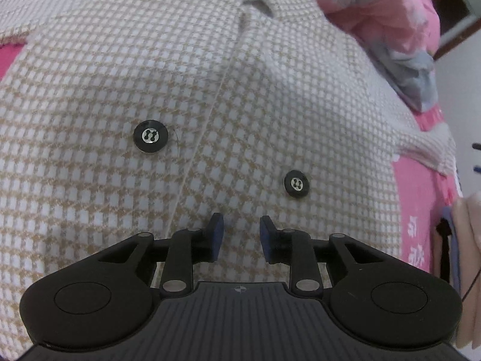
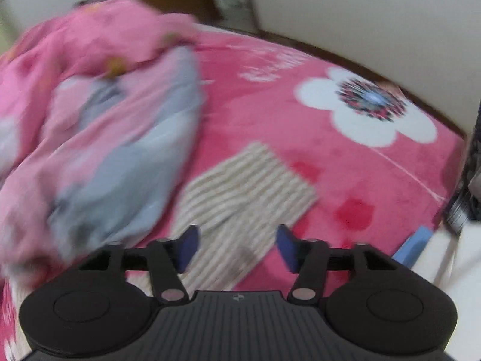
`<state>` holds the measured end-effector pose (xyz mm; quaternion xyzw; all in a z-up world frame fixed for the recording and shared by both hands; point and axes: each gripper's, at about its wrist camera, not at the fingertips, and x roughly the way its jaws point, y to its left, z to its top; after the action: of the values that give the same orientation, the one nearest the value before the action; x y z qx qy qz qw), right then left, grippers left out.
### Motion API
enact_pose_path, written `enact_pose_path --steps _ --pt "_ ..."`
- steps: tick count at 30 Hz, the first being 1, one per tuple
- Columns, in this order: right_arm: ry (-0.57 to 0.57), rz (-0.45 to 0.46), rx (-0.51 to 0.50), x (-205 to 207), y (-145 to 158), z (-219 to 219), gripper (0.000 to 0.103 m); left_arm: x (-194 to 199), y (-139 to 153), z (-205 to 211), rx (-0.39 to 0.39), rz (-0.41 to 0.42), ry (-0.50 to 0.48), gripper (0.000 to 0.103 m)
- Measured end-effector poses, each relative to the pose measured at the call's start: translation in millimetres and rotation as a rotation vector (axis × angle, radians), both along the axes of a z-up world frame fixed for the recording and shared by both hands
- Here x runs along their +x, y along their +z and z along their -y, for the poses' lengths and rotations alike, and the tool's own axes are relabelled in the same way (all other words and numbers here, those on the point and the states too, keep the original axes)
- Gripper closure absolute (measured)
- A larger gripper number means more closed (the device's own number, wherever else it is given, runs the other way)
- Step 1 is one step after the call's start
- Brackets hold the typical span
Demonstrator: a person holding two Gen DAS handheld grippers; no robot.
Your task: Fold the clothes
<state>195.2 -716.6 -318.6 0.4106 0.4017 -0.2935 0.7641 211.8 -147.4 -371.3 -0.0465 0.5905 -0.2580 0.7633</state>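
Left gripper (image 1: 241, 234) narrow gap, empty, over woven check jacket (image 1: 180, 90). Right gripper (image 2: 237, 248) wide, above sleeve edge (image 2: 243, 192) w/ plush pink blanket (image 2: 300, 138) bare to the right.

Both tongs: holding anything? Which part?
Nothing held. Left tongs open above the checked jacket; right tongs open above its sleeve.

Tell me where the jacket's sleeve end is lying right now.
In the right wrist view, the checked sleeve lies flat on the pink blanket, just ahead of the open right gripper, beside the crumpled pink-and-grey quilt.
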Motion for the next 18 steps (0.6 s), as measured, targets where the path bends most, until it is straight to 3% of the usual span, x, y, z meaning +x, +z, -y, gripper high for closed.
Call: enact_pose_path --steps 6,10,15,16,18 --pt "-0.301 -0.006 0.233 -2 -43 106 0.032 2 -5 3 0.004 -0.011 0.016 0.077" --pt "-0.337 0.003 0.185 0 -63 118 0.026 4 -4 4 0.006 -0.021 0.023 0.077" --pt "-0.381 0.065 0.278 -4 -93 124 0.019 7 -6 8 0.018 -0.02 0.019 0.077" --pt "-0.377 0.086 0.276 -5 -90 121 0.02 7 -6 8 0.02 -0.02 0.018 0.077" --pt "-0.345 0.185 0.34 -7 -88 116 0.031 8 -7 10 0.023 -0.02 0.018 0.077"
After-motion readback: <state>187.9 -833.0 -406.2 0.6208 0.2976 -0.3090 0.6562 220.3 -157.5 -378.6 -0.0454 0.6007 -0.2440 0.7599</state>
